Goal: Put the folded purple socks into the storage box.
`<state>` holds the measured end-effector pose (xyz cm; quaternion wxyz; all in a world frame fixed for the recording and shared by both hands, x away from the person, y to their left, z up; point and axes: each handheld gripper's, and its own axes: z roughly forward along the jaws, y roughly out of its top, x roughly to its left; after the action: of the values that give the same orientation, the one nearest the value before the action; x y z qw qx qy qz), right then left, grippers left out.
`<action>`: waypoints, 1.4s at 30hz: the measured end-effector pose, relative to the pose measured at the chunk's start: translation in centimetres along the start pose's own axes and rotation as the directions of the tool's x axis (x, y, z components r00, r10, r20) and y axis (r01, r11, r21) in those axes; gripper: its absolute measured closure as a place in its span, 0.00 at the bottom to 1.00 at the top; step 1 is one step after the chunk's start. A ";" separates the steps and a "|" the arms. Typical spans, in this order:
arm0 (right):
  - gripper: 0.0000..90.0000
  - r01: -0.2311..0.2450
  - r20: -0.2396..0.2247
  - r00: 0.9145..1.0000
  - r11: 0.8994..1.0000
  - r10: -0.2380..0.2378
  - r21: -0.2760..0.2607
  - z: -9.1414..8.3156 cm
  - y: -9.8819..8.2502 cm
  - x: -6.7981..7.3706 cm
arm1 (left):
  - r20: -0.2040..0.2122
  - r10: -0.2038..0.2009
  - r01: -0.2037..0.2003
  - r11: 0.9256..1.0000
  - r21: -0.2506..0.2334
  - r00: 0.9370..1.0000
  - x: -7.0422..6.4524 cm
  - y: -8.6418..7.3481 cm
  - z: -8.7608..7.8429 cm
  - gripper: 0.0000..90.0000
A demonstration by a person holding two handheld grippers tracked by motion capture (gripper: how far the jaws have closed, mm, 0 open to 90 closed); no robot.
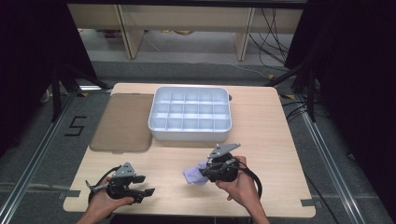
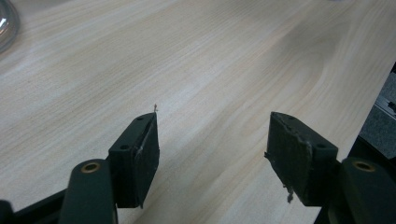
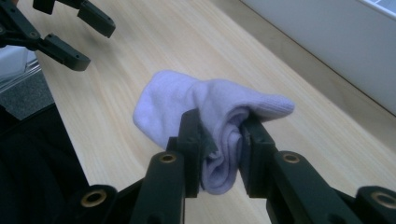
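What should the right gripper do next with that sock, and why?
Probably carry it forward toward the white divided tray. The right gripper has its jaws shut on the pale sock, held above the table, and the tray's compartments look empty.

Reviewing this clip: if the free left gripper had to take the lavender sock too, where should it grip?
Probably the loose rounded end of the sock, approached from the left gripper's side. That end sticks out clear of the right gripper, which pinches the bunched middle; the left jaws stand open.

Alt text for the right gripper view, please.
The right gripper pinches a bunched pale lilac sock between its black jaws above a light wooden table. The open left gripper sits at top left, a white tray wall at top right.
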<state>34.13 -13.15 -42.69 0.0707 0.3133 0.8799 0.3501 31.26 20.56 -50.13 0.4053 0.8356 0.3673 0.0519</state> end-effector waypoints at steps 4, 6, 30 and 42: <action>0.82 -0.001 0.009 1.000 1.000 0.001 -0.001 -0.1 0.0 -0.6 | -0.001 0.001 -0.001 1.000 -0.001 1.000 0.0 0.0 0.0 0.38; 0.82 -0.001 0.010 1.000 1.000 0.001 0.002 -0.1 0.1 -0.9 | 0.002 0.002 -0.002 1.000 -0.001 1.000 0.1 0.0 0.0 0.37; 0.82 -0.014 0.101 0.995 0.999 0.011 0.034 -2.8 3.3 -3.9 | -0.024 0.027 -0.026 0.999 0.036 0.999 0.2 0.0 0.4 0.25; 0.82 -0.018 0.126 0.992 0.999 0.012 0.049 -3.4 4.5 -5.0 | -0.022 0.043 -0.042 0.998 0.055 0.999 0.2 0.0 0.4 0.24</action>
<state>39.16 -15.56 -37.65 0.1156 0.3430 0.8798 0.3082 31.57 20.40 -50.46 0.3769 0.8533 0.3553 0.0601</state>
